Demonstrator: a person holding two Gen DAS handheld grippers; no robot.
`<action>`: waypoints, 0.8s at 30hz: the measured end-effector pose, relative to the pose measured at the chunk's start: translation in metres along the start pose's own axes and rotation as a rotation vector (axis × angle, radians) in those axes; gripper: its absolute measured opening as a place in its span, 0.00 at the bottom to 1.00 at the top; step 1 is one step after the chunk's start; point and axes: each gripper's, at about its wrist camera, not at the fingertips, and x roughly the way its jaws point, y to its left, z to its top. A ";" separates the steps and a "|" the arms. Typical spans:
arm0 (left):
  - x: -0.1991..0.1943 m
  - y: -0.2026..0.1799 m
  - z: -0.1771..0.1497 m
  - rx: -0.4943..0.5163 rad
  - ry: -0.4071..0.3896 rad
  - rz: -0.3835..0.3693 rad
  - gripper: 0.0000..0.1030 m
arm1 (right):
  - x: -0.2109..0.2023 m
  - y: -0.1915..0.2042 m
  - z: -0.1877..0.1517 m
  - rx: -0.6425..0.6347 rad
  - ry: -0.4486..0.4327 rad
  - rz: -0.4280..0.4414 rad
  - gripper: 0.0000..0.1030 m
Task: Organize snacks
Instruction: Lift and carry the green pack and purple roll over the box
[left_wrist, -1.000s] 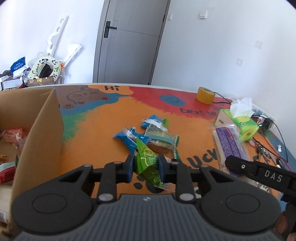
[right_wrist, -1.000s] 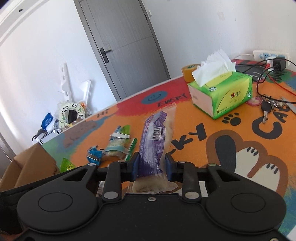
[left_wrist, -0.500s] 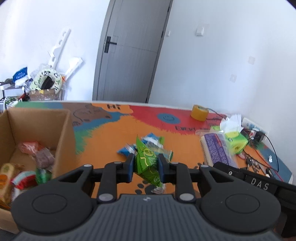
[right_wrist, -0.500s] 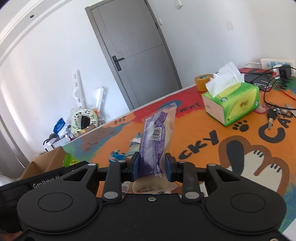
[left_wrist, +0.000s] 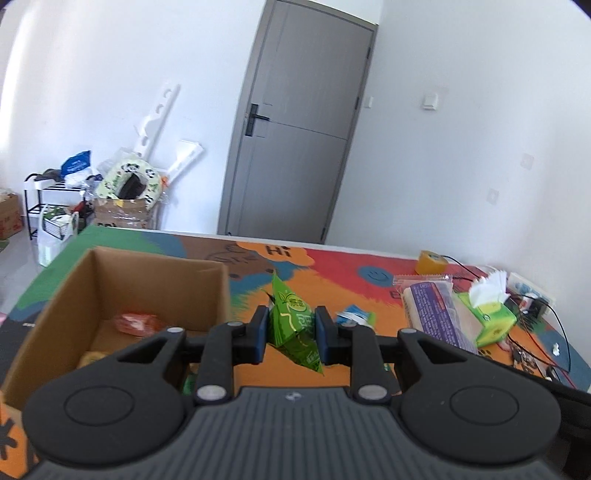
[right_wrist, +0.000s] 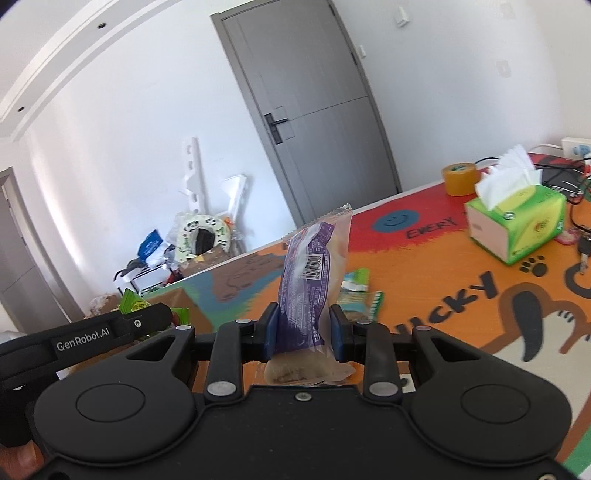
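My left gripper (left_wrist: 291, 334) is shut on a green triangular snack packet (left_wrist: 293, 325) and holds it in the air just right of an open cardboard box (left_wrist: 155, 280) that has several snacks inside. My right gripper (right_wrist: 303, 334) is shut on a long purple and clear bread packet (right_wrist: 310, 280) and holds it upright above the table. That packet also shows in the left wrist view (left_wrist: 437, 314). Loose green and blue snack packets (right_wrist: 356, 295) lie on the colourful mat behind it. The left gripper body and green packet (right_wrist: 135, 304) show at the left of the right wrist view.
A green tissue box (right_wrist: 517, 225) and a yellow tape roll (right_wrist: 460, 179) stand at the far right of the table, with keys (right_wrist: 583, 253) and cables near them. A grey door (left_wrist: 295, 147) and floor clutter (left_wrist: 110, 195) lie beyond the table.
Both grippers have risen and swung left with their packets. The cardboard box has come into fuller view under the left gripper, and the purple packet has lifted off the mat.
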 end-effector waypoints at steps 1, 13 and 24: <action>-0.002 0.004 0.001 -0.005 -0.003 0.006 0.24 | 0.000 0.004 0.000 -0.006 -0.001 0.005 0.29; -0.019 0.049 0.009 -0.066 -0.033 0.065 0.24 | 0.007 0.044 -0.002 -0.053 0.005 0.062 0.29; -0.019 0.094 0.013 -0.132 -0.031 0.128 0.24 | 0.024 0.078 -0.003 -0.096 0.025 0.111 0.29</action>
